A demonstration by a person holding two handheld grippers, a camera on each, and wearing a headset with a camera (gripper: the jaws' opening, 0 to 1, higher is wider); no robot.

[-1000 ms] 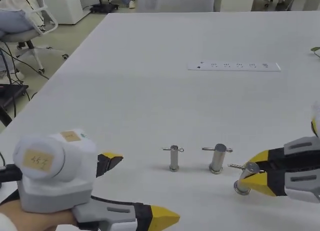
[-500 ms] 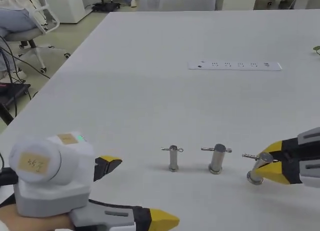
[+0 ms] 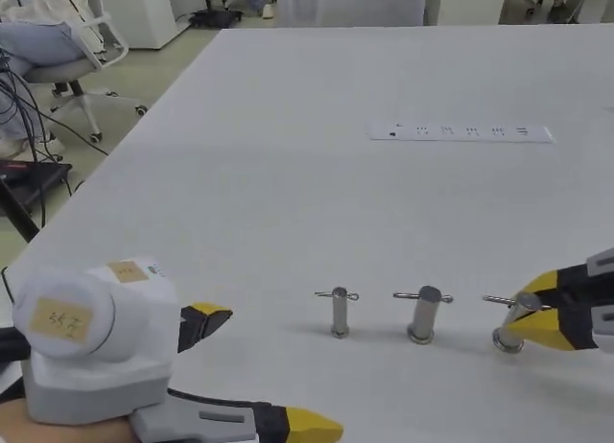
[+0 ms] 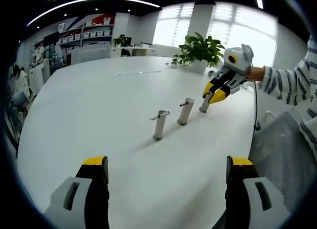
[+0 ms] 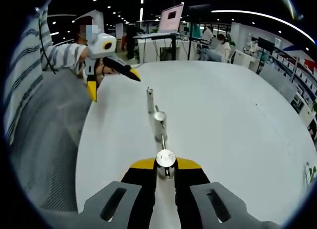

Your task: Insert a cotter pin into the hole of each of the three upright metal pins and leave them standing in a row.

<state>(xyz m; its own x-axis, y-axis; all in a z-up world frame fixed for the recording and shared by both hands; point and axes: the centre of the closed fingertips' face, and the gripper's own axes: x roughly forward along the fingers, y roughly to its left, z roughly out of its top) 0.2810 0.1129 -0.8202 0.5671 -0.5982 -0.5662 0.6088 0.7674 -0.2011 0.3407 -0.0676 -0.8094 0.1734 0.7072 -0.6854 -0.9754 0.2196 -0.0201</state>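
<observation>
the right hand-held gripper is clamped on the rightmost metal pin, its yellow-tipped jaws pinching the shaft just under the flat head. this pin's foot touches the white counter and it stands a little tilted, head leaning toward the gripper. a cotter pin runs through it near the top and sticks out toward the middle metal pin. the middle one and the left metal pin stand upright and apart, free of either gripper, each with its own cotter pin across the top. the three form a row near the front of the counter. the left hand-held gripper hangs well to the left of the row with its jaws spread wide and nothing between them. a white power strip lies flat farther back on the counter.
</observation>
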